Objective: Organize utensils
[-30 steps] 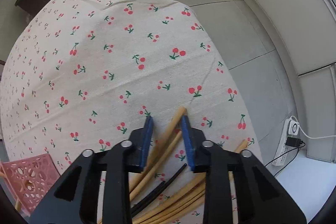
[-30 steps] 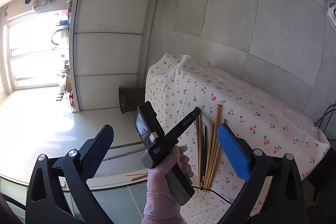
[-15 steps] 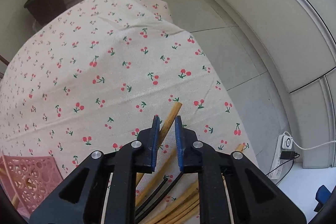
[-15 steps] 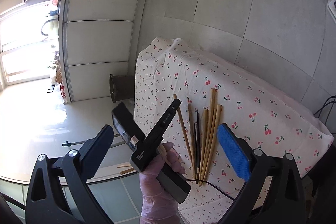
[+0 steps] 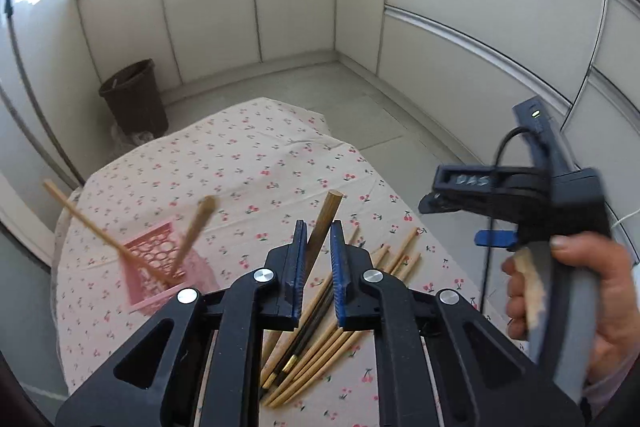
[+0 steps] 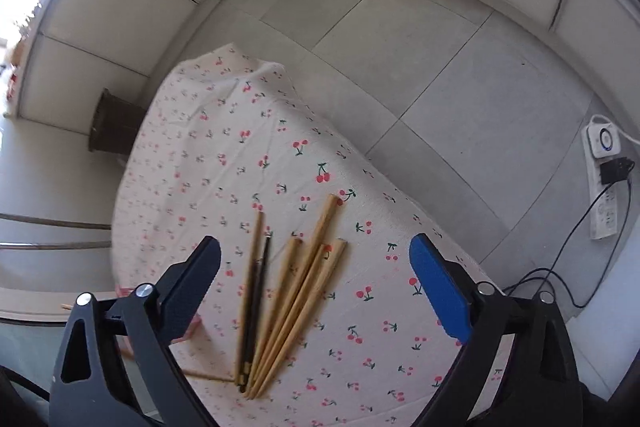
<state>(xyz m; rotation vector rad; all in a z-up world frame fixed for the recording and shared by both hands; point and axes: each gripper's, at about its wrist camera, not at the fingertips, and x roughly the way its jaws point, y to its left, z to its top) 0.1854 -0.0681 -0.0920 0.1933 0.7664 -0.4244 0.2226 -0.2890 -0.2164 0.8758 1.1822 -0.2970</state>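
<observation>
My left gripper [image 5: 318, 247] has a wooden chopstick [image 5: 326, 215] between its blue pads and holds it raised above the cherry-print tablecloth [image 5: 260, 155]; its jaws are still closing. Below it lies a pile of wooden chopsticks [image 5: 320, 331] with a black pair among them. At the left a pink basket [image 5: 160, 259] has two chopsticks leaning out of it. My right gripper [image 6: 314, 247] hangs over the same pile of chopsticks [image 6: 296, 291] and black pair [image 6: 260, 279]. Its jaws are wide and closing, and they touch nothing.
A hand [image 5: 592, 283] holds the right gripper's handle at the right of the left wrist view. A dark bin [image 5: 134, 99] stands on the floor beyond the table. A power strip [image 6: 604, 179] with cables lies on the floor right of the table.
The left jaws narrowed onto one chopstick and carried it up off the pile. The right gripper swung down from facing the room to looking onto the pile, and its jaws narrowed a little.
</observation>
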